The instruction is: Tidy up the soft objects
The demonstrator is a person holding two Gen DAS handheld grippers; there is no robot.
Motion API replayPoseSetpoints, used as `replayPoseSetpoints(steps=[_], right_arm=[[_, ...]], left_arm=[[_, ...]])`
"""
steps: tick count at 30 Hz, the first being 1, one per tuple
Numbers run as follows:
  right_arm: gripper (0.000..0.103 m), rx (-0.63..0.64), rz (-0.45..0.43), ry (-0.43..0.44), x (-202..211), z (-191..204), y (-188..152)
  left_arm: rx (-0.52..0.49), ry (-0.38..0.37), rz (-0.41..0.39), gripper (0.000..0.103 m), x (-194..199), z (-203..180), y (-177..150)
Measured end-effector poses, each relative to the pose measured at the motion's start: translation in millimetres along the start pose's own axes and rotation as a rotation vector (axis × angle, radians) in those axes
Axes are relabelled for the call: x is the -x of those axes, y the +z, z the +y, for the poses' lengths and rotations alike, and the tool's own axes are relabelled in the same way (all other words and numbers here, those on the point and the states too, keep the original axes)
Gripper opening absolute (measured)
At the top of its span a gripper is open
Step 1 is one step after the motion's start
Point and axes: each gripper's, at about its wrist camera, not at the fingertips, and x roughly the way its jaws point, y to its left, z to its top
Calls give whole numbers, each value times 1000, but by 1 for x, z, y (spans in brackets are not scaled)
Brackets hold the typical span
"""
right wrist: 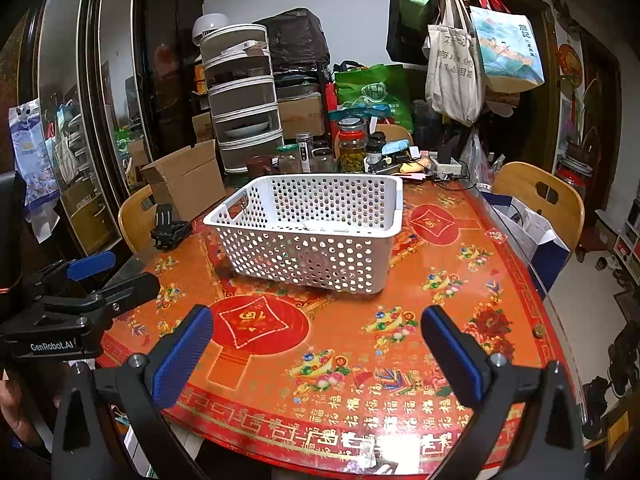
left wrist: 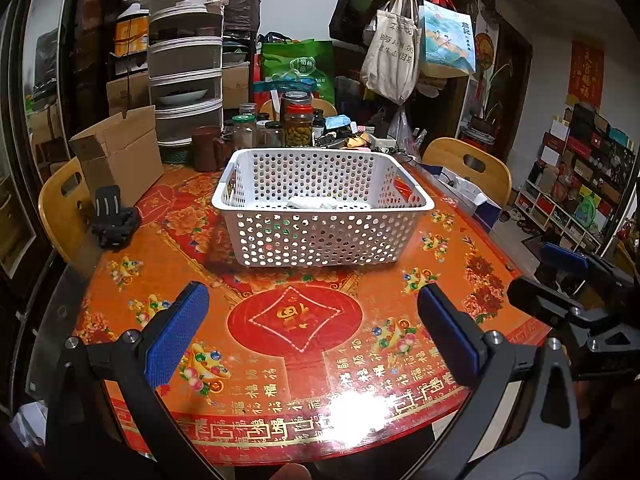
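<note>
Soft white cloth (left wrist: 313, 203) lies in basket (left wrist: 322, 204) (perforated, white).

A round table (left wrist: 304, 360) (red patterned cover) carries a white basket (left wrist: 324, 236), cardboard box (left wrist: 120, 156), black clamp (left wrist: 114, 216) and jars (left wrist: 298, 124)

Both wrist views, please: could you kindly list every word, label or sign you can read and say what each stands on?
"GenRobot.AI": on the body of the left hand-held gripper, seen in the right wrist view.
"福": repeated along the border of the tablecloth.
Canvas tote bag: printed characters, too blurred to read.
Green bag: round logo, too small.
Red wall hanging: gold characters, blurred.
</note>
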Motion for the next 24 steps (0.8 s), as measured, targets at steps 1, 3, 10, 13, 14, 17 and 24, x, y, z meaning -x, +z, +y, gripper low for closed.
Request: replayPoseSetpoints(steps=[1, 3, 10, 13, 14, 17, 24], right_arm=[[103, 0, 0, -1, 0, 0, 0], [103, -1, 1, -2, 0, 0, 0], [103, 1, 4, -1, 0, 0, -1], [103, 0, 3, 0, 0, 0, -1], [103, 0, 4, -1, 0, 0, -1], [103, 1, 6, 0, 0, 0, -1], [103, 1, 5, -1, 1, 1, -1]], left_arm=[[0, -1, 0, 103, 0, -1, -1], [-2, -1, -1, 103, 0, -1, -1], [-2, -3, 2, 103, 0, 0, -1], [-3, -4, 2, 103, -1, 0, -1], [-4, -4, 2, 103, -1, -1, -1], [-3, -3, 3, 103, -1, -1, -1], [-8, -5, 10, 103, -3, -1, -3]])
